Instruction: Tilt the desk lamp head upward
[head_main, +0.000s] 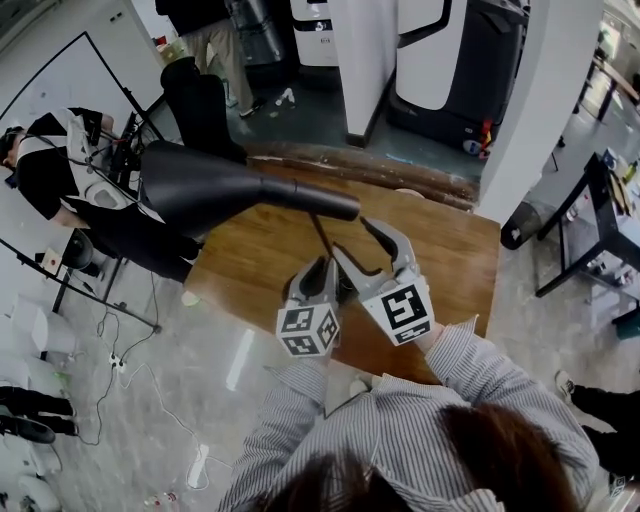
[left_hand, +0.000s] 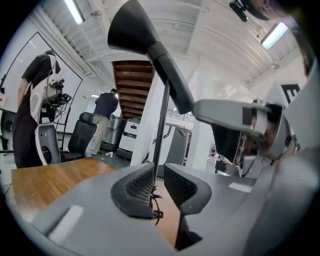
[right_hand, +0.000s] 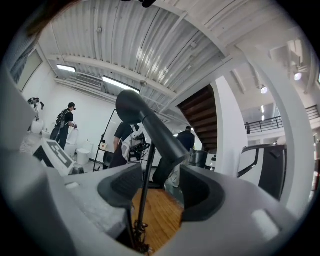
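Left gripper view alone shows left fingers (left_hand: 134, 189) loosely straddling lamp stem (left_hand: 161, 131); right fingers (right_hand: 119, 186) gape.

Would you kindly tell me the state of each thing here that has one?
Lamp head: tilted upward.
Stem: near upright, between both grippers' jaws.
Left gripper: open, stem in the gap.
Right gripper: open, stem in the gap.
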